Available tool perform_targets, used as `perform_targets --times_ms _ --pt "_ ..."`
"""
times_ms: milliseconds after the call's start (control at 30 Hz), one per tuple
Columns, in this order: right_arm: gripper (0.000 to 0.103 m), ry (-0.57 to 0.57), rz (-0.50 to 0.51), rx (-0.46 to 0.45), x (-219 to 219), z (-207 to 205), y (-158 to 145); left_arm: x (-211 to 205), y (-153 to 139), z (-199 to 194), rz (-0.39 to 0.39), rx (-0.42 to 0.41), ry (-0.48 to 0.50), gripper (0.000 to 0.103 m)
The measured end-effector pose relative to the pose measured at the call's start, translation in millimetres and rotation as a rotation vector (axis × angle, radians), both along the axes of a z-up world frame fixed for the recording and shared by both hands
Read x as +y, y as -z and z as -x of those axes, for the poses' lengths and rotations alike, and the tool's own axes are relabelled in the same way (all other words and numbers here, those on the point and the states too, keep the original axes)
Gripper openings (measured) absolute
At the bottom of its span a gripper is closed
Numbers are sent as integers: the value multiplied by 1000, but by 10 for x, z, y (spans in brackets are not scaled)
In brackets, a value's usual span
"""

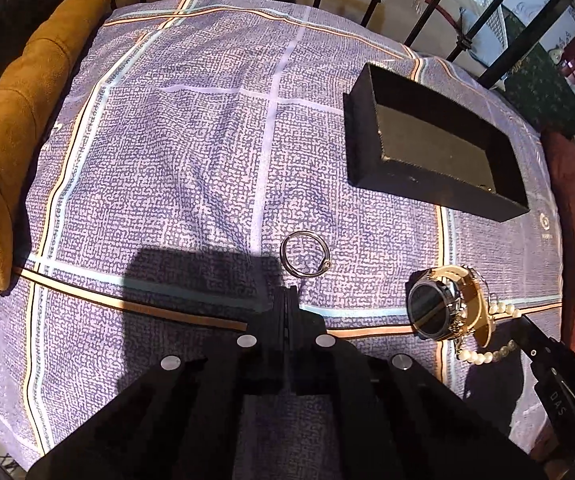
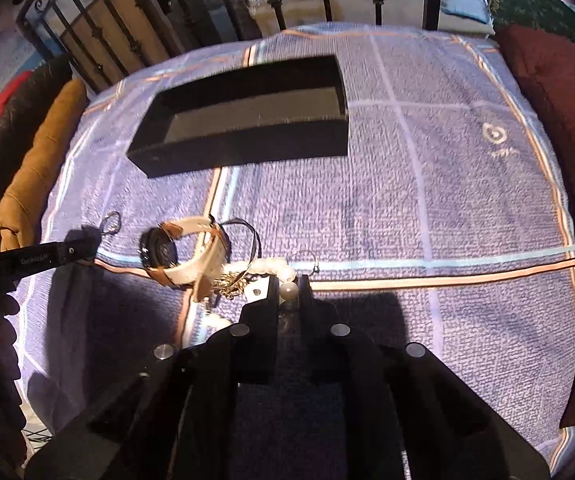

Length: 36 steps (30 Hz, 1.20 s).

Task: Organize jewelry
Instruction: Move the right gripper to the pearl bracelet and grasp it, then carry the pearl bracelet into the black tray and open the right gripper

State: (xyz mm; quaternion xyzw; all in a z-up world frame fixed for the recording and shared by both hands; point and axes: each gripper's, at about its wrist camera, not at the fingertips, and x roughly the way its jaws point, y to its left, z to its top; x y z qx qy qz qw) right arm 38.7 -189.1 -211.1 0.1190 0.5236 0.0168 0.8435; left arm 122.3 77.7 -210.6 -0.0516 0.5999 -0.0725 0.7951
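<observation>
An open black box [image 1: 439,140] lies on the purple checked cloth; it also shows in the right wrist view [image 2: 247,116]. A silver ring [image 1: 305,254] lies just beyond my left gripper [image 1: 286,296], which is shut and empty. A watch with a cream strap [image 1: 443,308] stands beside a pearl bracelet [image 1: 483,354]. In the right wrist view the watch [image 2: 183,252] lies left of my right gripper [image 2: 289,286], which is shut on a pearl of the bracelet [image 2: 289,290]. A thin bangle [image 2: 253,240] and a gold chain [image 2: 229,282] lie in the pile.
A mustard cushion [image 1: 11,136] lies along the left edge and a red cushion [image 2: 559,152] on the right. Black iron bars [image 2: 271,4] stand behind the cloth [image 1: 191,152]. A small hoop [image 2: 307,260] lies by the pearls.
</observation>
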Motion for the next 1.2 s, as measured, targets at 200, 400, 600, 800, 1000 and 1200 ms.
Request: perform_targets --times_ms 200,400,600,800,1000,1200 --pt "10 1 -21 -52 -26 12 -214 -127 -190 23 1 -24 50 1" --pt "10 -5 -30 -96 -87 33 -442 -445 -353 108 22 -59 104 1" --pt "10 -20 -33 -149 -83 2 -675 -697 -523 59 34 -95 148 1" --pt "10 -26 -28 -200 -90 -141 -847 -809 -715 -66 27 -133 158 1" --pt "10 -43 0 -268 -75 -486 -995 -970 -865 -321 16 -187 186 1" --pt "10 -67 42 -290 -54 -941 -930 -1071 -812 -622 16 -197 184 1"
